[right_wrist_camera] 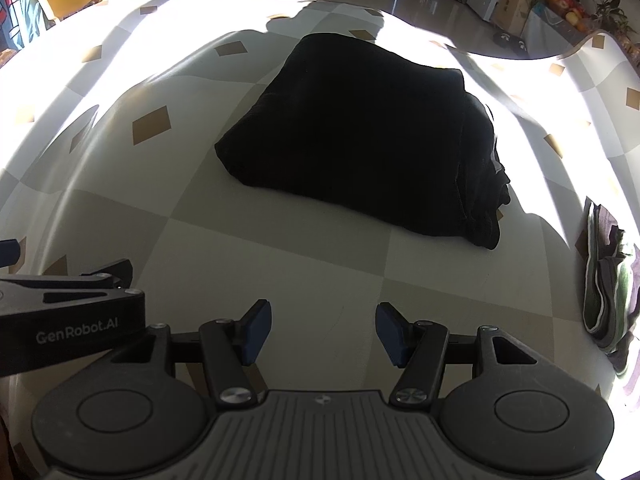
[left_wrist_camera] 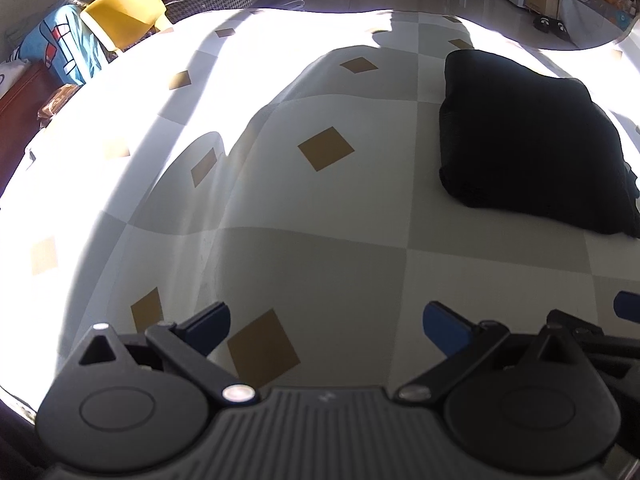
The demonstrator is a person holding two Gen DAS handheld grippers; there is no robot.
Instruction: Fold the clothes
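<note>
Black garment [right_wrist_camera: 360,140], a thick, soft fabric bundle already folded into a rough, squarish packet, lies on the table out ahead of both tools, nearer the far edge than the near one. Its near-left corner is rounded and plump. Its right side shows several stacked layers and a loose, rumpled end with a small pale mark. Judgement: it is bulky but light, limp rather than stiff, and not fragile. It will sag if lifted by one point, and the stacked layers on the right could slide apart. The soundest hold appears to be low on the near folded edge, one tool toward each end, taking all layers together; the loose right end is the poorer place to take hold.

The packet rests on a white and grey checked tablecloth with tan diamond patches [left_wrist_camera: 326,148], partly in hard sunlight and partly in shadow.

Right gripper [right_wrist_camera: 323,334] hangs over bare cloth on the near side of the garment, well apart from it, its blue pads spread and nothing between them. Left gripper [left_wrist_camera: 326,328] stands beside it to the left, likewise spread wide and empty, with the garment off to its right.

A second, striped green and grey folded cloth [right_wrist_camera: 604,280] lies at the table's right edge. A yellow chair [left_wrist_camera: 124,12] stands beyond the far left corner.
</note>
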